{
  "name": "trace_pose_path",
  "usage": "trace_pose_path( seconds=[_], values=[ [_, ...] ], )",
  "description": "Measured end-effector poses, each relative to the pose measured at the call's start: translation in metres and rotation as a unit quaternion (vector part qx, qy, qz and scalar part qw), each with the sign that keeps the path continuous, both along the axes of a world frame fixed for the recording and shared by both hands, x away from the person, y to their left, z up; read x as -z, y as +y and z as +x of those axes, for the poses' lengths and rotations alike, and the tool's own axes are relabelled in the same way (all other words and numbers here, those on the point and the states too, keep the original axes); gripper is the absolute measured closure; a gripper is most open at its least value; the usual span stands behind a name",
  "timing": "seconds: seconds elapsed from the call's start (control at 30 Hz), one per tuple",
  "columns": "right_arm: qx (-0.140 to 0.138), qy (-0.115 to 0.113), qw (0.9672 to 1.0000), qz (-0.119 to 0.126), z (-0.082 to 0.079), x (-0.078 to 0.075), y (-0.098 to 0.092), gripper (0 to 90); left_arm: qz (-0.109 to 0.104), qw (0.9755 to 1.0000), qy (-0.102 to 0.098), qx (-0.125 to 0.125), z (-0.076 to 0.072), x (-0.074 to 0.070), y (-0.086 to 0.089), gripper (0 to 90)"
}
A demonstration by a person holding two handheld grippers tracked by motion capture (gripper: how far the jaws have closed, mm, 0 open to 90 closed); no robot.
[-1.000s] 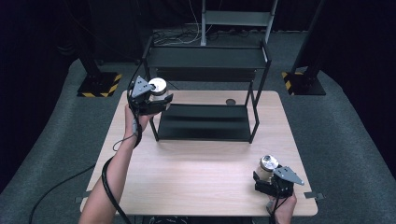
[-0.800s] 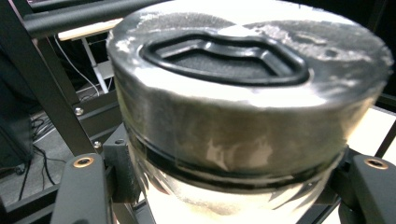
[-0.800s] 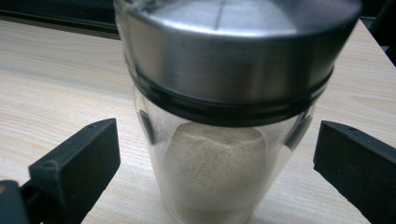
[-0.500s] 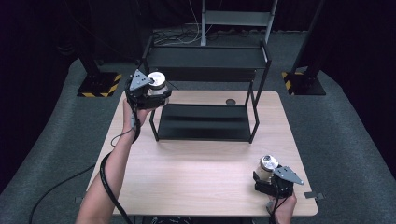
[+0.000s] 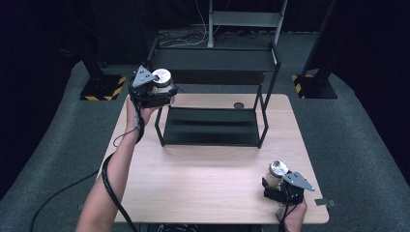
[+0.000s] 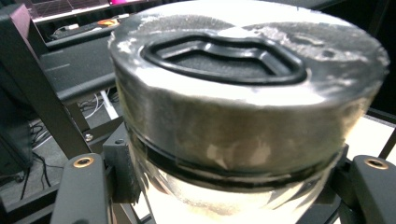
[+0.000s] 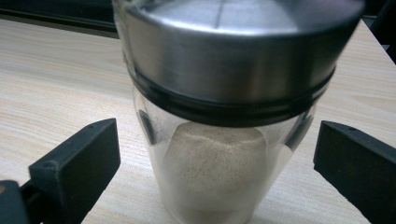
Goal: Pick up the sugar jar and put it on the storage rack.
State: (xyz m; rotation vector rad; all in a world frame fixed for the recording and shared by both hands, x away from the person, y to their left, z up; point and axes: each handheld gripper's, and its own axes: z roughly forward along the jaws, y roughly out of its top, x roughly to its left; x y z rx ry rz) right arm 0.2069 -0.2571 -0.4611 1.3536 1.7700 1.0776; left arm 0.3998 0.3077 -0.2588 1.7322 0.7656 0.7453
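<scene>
1. Holding a lidded glass jar (image 5: 161, 77) in my left gripper (image 5: 153, 92), I have the jaws clamped on its body below the metal lid; in the left gripper view the jar (image 6: 247, 107) is pressed between both black jaws.
2. That jar hangs in the air off the far-left corner of the table (image 5: 193, 183), just beside the left posts of the black two-tier rack (image 5: 212, 128), level with the upper shelf's left edge.
3. Open room on that side: bare wood runs from the rack's left foot to the table's left edge, and my left forearm crosses it.
4. My right gripper (image 5: 276, 186) rests near the table's near-right corner, close to the front edge.
5. A second jar (image 5: 278, 171) stands upright on the wood there; in the right gripper view this jar (image 7: 224, 140), part-filled with pale powder, sits between the jaws, which stand wide with a clear gap on each side.
6. Between the rack's front rail and that second jar lies a broad stretch of bare tabletop.
7. A small dark disc (image 5: 238, 105) lies on the table behind the rack's lower shelf.
</scene>
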Motion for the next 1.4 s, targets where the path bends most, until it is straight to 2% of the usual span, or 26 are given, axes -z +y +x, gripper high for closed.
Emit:
trace_pose_path(
  seconds=[0.8, 1.4],
  values=[
    [-0.001, 0.000, 1.0000, 0.000, 0.000, 0.000, 0.000, 0.0, 0.005, 1.0000, -0.008, 0.001, 0.001, -0.025, 0.002, 30.4],
    [-0.001, -0.001, 1.0000, 0.001, 0.000, 0.000, 0.000, 0.0, 0.004, 0.9997, -0.026, 0.003, 0.004, -0.048, -0.002, 30.4]
  ],
)
